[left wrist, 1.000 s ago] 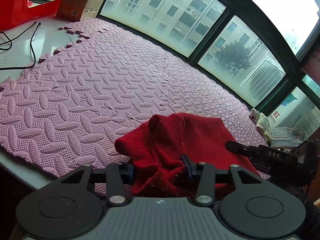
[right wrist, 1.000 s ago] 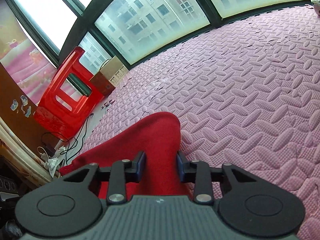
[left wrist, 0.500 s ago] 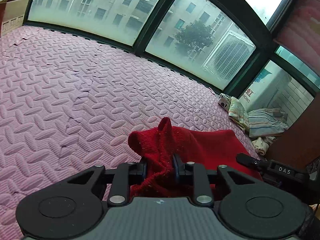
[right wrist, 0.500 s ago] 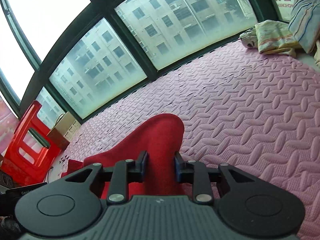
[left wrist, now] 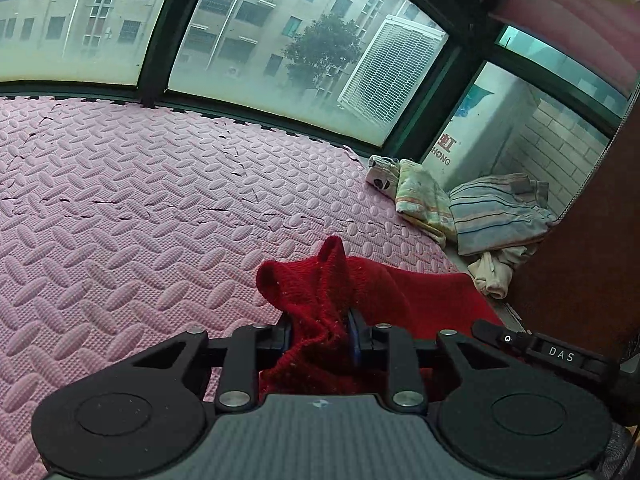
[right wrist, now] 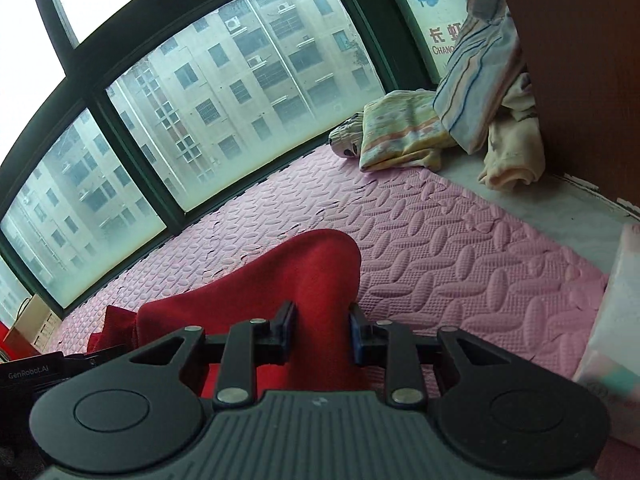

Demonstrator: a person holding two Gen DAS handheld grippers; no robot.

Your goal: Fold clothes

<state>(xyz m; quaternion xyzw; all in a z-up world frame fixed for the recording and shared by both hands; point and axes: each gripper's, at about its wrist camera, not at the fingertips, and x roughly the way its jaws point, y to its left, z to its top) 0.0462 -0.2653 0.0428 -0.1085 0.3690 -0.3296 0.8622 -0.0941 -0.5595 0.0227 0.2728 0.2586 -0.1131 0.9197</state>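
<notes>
A red knitted garment [left wrist: 400, 292] hangs bunched between the pads of my left gripper [left wrist: 320, 332], whose jaws are opening slightly with the fabric still pinched in them. It trails right toward the other gripper's black body [left wrist: 552, 354]. In the right wrist view a smoother fold of the same red garment [right wrist: 312, 272] is pinched in my right gripper [right wrist: 322, 328], which is shut on it. Both grippers hold the cloth just above the pink foam mat [left wrist: 140, 200]. The garment's lower part is hidden behind the gripper bodies.
A heap of striped and pale clothes [left wrist: 492, 212] lies in the corner by the window, also visible in the right wrist view [right wrist: 472, 92]. A brown cabinet side [left wrist: 592, 260] stands at the right. A white packet [right wrist: 616, 340] sits at the mat's right edge.
Both grippers have swung right across the mat with the red garment. The red stool and cardboard box left the views and the corner clothes heap came in. The left jaws narrowed on the fabric.
</notes>
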